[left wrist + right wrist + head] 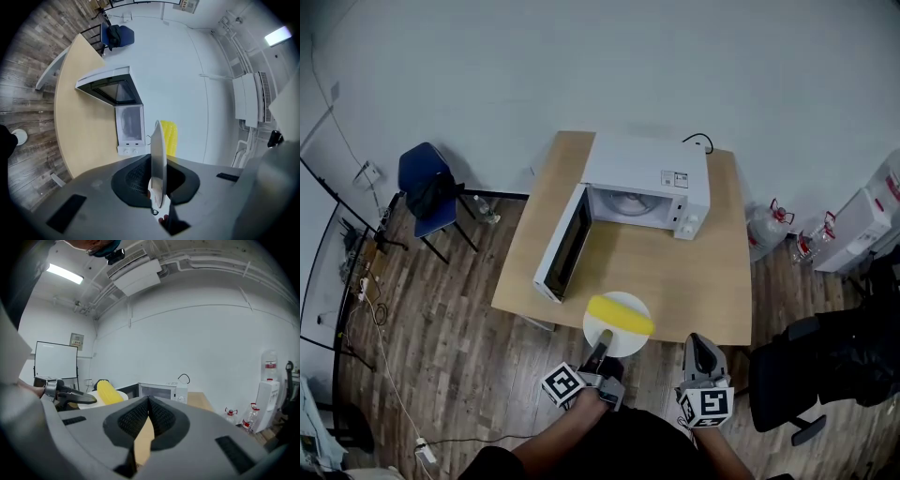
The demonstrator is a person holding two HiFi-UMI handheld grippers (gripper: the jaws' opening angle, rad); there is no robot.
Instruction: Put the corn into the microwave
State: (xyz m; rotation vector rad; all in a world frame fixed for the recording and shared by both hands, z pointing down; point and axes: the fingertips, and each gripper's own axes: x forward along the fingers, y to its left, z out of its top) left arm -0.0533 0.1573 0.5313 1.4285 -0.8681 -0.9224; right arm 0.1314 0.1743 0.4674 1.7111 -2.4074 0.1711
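Observation:
A yellow corn cob (pixel 621 316) lies on a round white plate (pixel 624 345) that hangs in the air at the table's (pixel 675 281) near edge. My left gripper (pixel 604 336) is shut on the plate's near rim. In the left gripper view the plate (pixel 158 159) stands edge-on between the jaws, with the corn (pixel 168 138) behind it. The white microwave (pixel 647 178) sits at the table's far side with its door (pixel 562 246) swung open to the left. My right gripper (pixel 705 354) hovers right of the plate, its jaws together and empty. In its own view the right gripper (pixel 149 401) faces the microwave (pixel 161 391), the corn (pixel 107 392) at left.
A blue chair (pixel 427 187) stands left of the table. Water bottles (pixel 769 225) and a white dispenser (pixel 862 230) are at the right wall. A black office chair (pixel 844 356) sits near my right side. Cables run along the wooden floor at left.

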